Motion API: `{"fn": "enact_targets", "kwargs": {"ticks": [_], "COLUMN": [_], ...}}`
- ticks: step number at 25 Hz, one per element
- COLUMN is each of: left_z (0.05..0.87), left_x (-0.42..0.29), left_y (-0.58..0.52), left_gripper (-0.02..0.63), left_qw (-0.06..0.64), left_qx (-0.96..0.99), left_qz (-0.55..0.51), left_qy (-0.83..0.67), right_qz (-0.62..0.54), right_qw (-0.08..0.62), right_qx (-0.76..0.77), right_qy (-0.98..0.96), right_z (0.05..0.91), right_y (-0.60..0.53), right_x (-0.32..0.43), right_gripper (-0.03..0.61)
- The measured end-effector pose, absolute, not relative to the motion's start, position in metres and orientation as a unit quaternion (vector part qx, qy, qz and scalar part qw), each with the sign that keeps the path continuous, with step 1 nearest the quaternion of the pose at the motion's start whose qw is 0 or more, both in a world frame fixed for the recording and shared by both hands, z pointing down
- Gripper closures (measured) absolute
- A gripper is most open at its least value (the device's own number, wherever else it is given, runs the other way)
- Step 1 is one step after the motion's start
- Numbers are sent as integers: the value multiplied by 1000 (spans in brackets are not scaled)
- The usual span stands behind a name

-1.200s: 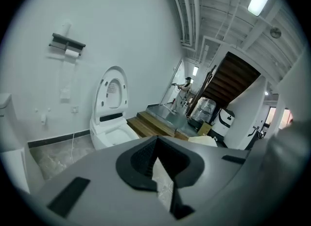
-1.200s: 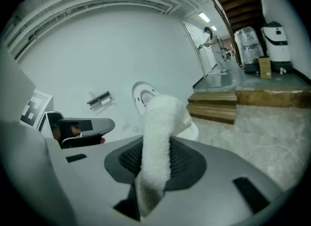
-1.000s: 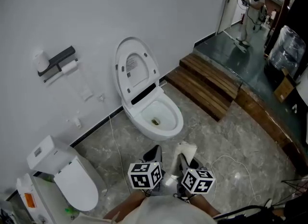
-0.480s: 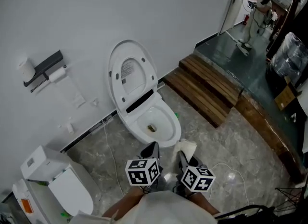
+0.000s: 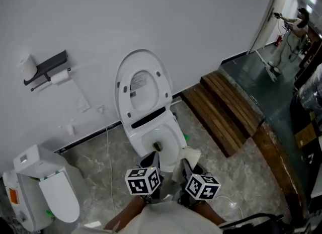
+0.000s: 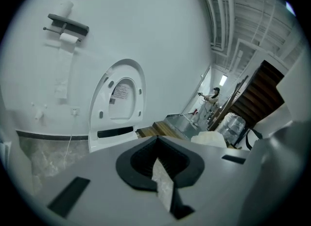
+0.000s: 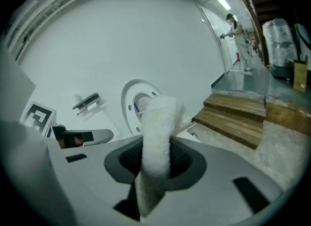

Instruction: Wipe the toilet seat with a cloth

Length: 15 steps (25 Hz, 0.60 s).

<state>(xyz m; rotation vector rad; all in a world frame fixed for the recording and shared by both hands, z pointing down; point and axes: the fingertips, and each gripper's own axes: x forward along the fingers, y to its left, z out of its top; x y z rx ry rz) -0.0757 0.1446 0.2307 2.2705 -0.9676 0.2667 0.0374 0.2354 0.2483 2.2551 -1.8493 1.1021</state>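
The white toilet stands against the wall, its seat and lid raised upright over the open bowl. My right gripper hangs just in front of the bowl's near rim, shut on a white cloth that sticks up out of its jaws. Beside it, my left gripper is shut with nothing held. Ahead of both grippers I see the raised seat. In the right gripper view the left gripper shows at the left.
A second white toilet unit stands at the lower left. A paper holder is on the wall. A cable runs down to the marble floor. Wooden steps lie to the right, and a person stands in the far doorway.
The view has moved up to the toilet: its bowl now lies right ahead of both grippers. Both grippers stay shut, the cloth still in the right one.
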Motion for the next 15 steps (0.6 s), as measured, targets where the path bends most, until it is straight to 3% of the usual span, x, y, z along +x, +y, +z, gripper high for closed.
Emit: {"fn": "enact_targets", "kwargs": {"ticks": [9,15], "left_z": [217,233], "left_x": [24,45], "left_y": [99,80], "left_gripper": [604,604], "left_qw": [332,352], "left_qx": [829,799], "left_qz": [79,95], "left_qy": [-443,-478], "right_qz": [358,377], "right_qw": [68,99], "right_qx": [626,571], "right_qy": [-689,-723], "right_z": [239,258], "right_y": [150,102], "right_x": [118,126], "right_gripper": [482,482]}}
